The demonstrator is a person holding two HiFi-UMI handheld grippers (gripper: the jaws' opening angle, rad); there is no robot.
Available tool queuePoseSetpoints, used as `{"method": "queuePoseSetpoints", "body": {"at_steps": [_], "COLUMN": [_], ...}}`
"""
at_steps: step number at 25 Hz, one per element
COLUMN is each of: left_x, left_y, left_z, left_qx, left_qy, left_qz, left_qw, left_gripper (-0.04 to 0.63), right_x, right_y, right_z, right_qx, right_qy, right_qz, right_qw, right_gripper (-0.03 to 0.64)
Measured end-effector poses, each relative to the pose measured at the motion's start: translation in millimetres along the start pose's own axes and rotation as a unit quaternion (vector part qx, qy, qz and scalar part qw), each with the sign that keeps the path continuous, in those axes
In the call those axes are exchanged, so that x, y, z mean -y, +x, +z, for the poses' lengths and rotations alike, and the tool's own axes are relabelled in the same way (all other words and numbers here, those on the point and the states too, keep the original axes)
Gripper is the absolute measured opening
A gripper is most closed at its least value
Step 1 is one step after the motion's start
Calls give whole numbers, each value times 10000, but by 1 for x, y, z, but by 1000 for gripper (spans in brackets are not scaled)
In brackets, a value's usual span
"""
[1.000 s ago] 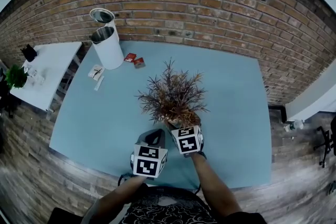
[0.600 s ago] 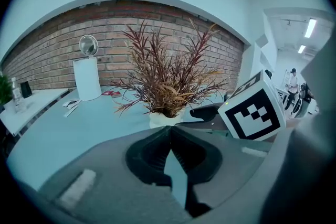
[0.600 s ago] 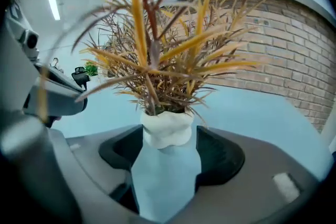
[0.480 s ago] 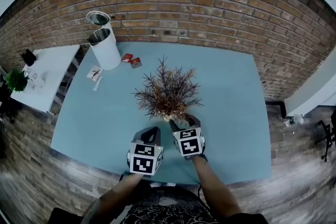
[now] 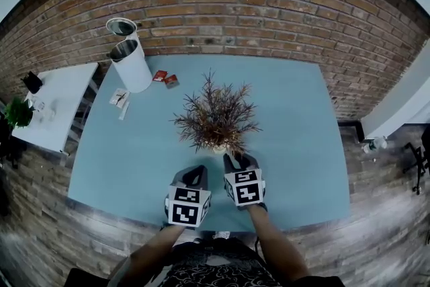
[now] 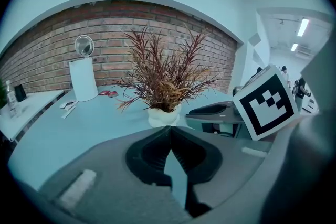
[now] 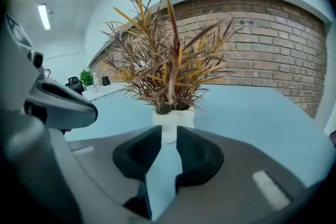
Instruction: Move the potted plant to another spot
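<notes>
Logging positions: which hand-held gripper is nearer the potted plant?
The right hand-held gripper: its empty jaws, just closing, almost reach the potted plant; the left hand-held gripper sits farther back.

- Blue-green table point(image 5: 295, 144): standing against a brick wall point(image 5: 269, 10).
- White bin point(image 5: 131, 67): sitting at the table's far left corner, its round lid point(image 5: 121, 26) standing raised.
- Two red packets point(image 5: 164, 78): lying just beside the bin.
- Small white papers point(image 5: 121, 99): lying near the left edge.
- White side table point(image 5: 54, 104): standing to the left, carrying a small green plant point(image 5: 18, 112) and a dark object point(image 5: 31, 82).
- Bottle point(image 5: 373, 143): lying on the wooden floor point(image 5: 376, 238) at right.
</notes>
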State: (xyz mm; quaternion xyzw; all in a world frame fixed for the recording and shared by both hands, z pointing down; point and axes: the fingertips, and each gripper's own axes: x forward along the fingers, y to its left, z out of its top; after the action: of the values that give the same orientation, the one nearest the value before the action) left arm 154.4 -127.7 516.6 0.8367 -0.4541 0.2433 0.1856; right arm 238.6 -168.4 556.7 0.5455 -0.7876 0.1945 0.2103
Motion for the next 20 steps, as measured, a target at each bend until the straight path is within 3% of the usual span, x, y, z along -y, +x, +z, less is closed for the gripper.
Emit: {"method": "queuePoseSetpoints", "body": {"at_steps": [10,20], "left_x": [3,14], "left_y": [-20,-37], "left_z": [-1,-1], "left_qx": [119,318], "left_qy": [22,-43], "left_qz": [-282,-502], "left_qw": [9995,9982], "left_gripper": [2,2], "right_x": [-29,-56], "right_y": [-33,-71], "right_z": [3,10], "right_qx": [88,321], "right_qy": [484,611], "right_qz": [-102,-172], "right_qw": [9987,9975], "right_gripper": [17,6]}}
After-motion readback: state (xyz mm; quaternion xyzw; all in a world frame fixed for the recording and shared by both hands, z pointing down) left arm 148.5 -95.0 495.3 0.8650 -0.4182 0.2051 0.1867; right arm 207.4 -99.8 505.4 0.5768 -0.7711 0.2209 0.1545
